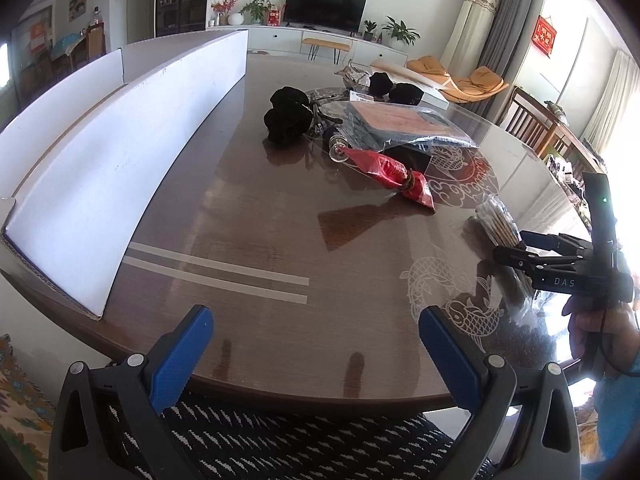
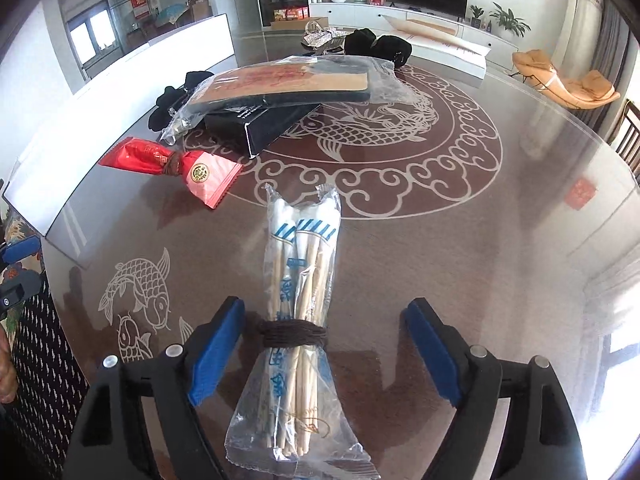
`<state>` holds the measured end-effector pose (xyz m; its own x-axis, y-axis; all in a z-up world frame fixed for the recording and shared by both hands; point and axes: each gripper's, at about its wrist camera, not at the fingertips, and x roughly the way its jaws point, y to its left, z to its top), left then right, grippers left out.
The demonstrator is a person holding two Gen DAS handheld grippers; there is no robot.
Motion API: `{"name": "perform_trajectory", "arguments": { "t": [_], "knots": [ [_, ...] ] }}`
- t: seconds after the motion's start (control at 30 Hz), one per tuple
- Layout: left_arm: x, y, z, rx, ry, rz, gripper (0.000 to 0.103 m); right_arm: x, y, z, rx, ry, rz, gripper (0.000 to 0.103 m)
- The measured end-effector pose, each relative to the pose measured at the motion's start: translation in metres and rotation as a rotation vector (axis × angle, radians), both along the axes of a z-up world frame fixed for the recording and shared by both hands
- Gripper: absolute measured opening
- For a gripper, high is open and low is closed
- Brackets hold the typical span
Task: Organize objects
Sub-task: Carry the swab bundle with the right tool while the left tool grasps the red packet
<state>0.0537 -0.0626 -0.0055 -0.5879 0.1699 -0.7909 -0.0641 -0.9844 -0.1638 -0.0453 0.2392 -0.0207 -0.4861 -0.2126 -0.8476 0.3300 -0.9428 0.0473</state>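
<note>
A clear bag of chopsticks (image 2: 298, 280), tied round the middle with a brown cord, lies on the round glass-topped table (image 2: 460, 260). My right gripper (image 2: 322, 344) stands open around it, blue pads clear of the bag on both sides. The same bag (image 1: 498, 220) shows at the right of the left wrist view, beside the right gripper (image 1: 508, 248). My left gripper (image 1: 316, 344) hangs open over the table's near edge with nothing between its fingers. A red tied packet (image 2: 176, 164) (image 1: 384, 172), a flat bagged item (image 2: 288, 82) on a black box (image 2: 264, 124) and black bundles (image 1: 288, 114) lie further in.
A long white cardboard box (image 1: 120, 152) lies open along the table's left side. More black bundles (image 2: 378, 48) and a silvery wrapper (image 2: 320, 38) sit at the far edge. A patterned chair seat (image 1: 304, 440) is below the near edge. Wooden chairs (image 1: 532, 120) stand at the right.
</note>
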Motion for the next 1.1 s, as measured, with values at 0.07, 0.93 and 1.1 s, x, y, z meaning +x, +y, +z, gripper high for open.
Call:
{"name": "perform_trajectory", "arguments": {
  "t": [0.07, 0.93, 1.1],
  "knots": [
    [0.0, 0.002, 0.0, -0.003, -0.001, -0.006, 0.103, 0.0, 0.001, -0.001, -0.004, 0.01, -0.004, 0.088],
    [-0.087, 0.036, 0.044, -0.16, 0.135, -0.356, 0.103, 0.008, -0.004, -0.008, 0.03, 0.068, 0.014, 0.103],
    [-0.13, 0.108, 0.029, -0.294, 0.116, -0.544, 0.103, 0.008, -0.004, -0.008, 0.03, 0.067, 0.015, 0.103]
  ]
}}
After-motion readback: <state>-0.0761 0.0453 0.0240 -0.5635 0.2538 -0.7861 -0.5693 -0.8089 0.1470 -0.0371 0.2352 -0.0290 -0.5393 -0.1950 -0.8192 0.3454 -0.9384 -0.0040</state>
